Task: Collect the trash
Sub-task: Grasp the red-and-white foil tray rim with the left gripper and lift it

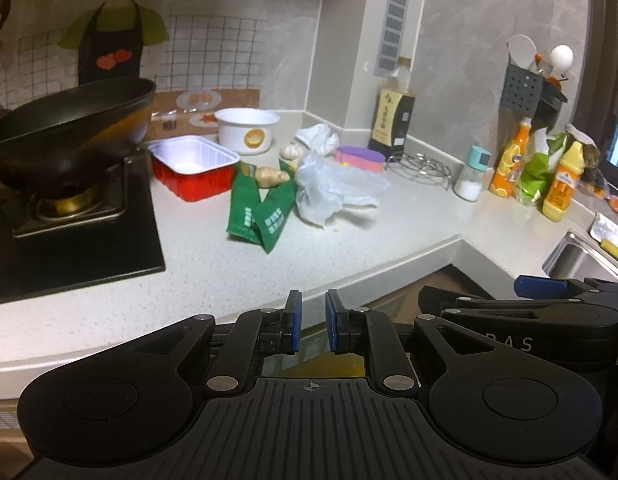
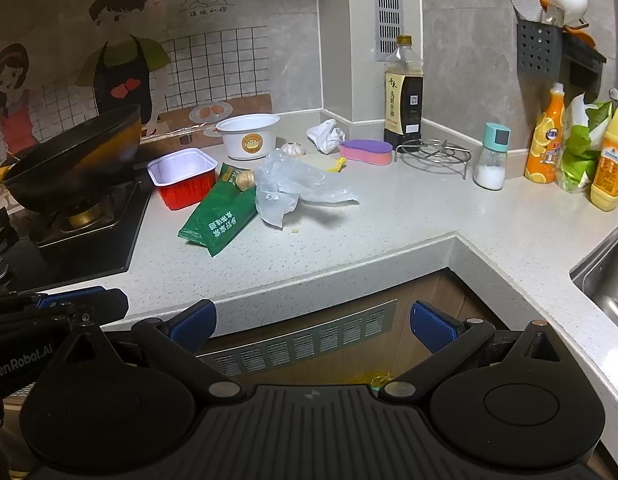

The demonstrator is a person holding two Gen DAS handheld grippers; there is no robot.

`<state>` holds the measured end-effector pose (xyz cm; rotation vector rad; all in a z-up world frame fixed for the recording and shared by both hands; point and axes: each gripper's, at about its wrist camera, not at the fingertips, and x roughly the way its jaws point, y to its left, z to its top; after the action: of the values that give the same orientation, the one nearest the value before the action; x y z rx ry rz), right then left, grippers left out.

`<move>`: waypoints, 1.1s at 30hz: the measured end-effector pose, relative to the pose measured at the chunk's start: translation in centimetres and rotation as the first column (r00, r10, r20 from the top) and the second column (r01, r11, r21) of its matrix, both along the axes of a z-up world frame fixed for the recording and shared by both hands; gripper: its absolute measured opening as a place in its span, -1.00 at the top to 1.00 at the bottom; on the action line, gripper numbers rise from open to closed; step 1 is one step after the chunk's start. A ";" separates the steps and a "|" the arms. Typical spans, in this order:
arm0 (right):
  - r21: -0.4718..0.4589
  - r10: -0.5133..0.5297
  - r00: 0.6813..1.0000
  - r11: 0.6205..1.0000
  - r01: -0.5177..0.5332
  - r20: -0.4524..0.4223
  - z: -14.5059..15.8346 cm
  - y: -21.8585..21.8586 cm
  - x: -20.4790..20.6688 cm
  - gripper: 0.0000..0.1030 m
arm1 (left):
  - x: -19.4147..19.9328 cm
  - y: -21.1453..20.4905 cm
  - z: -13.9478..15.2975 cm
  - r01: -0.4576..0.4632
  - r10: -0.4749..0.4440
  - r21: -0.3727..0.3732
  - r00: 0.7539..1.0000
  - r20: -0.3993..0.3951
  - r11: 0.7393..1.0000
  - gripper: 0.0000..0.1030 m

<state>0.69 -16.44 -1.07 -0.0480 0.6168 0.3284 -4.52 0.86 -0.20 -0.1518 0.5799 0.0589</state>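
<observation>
Left gripper point(image 1: 313, 322) jaws nearly closed, empty; right gripper point(image 2: 311, 326) jaws wide, empty, short of countertop point(image 2: 389, 224)

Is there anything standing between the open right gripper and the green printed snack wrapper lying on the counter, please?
Nothing visible does: bare speckled countertop lies between the right gripper and the green snack wrapper. The crumpled clear plastic bag sits beside the wrapper.
</observation>
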 end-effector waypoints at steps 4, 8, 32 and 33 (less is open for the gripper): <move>0.007 0.012 1.000 1.000 -0.012 0.002 -0.2 0.4 0.7 -1.00 | 0.9 0.5 -0.2 -0.007 0.007 -0.004 1.000 -0.015 1.000 0.68; 0.004 0.029 0.999 1.000 -0.029 0.013 -0.3 1.1 1.9 -1.00 | 2.0 1.2 -0.6 -0.018 0.018 -0.009 0.999 -0.030 1.000 0.68; -0.054 0.077 0.997 0.996 -0.077 -0.013 -3.8 7.0 13.1 -1.00 | 15.5 16.1 -2.2 -0.322 0.313 -0.292 0.947 -0.078 0.901 0.66; -0.062 0.078 0.997 0.995 -0.078 -0.003 -3.8 7.4 13.2 -1.00 | 16.4 16.8 -2.0 -0.354 0.354 -0.307 0.933 -0.056 0.884 0.66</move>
<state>13.93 -9.06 -4.90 -0.1323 0.6268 0.3849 11.90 17.66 -2.20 -0.5679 0.5511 0.3241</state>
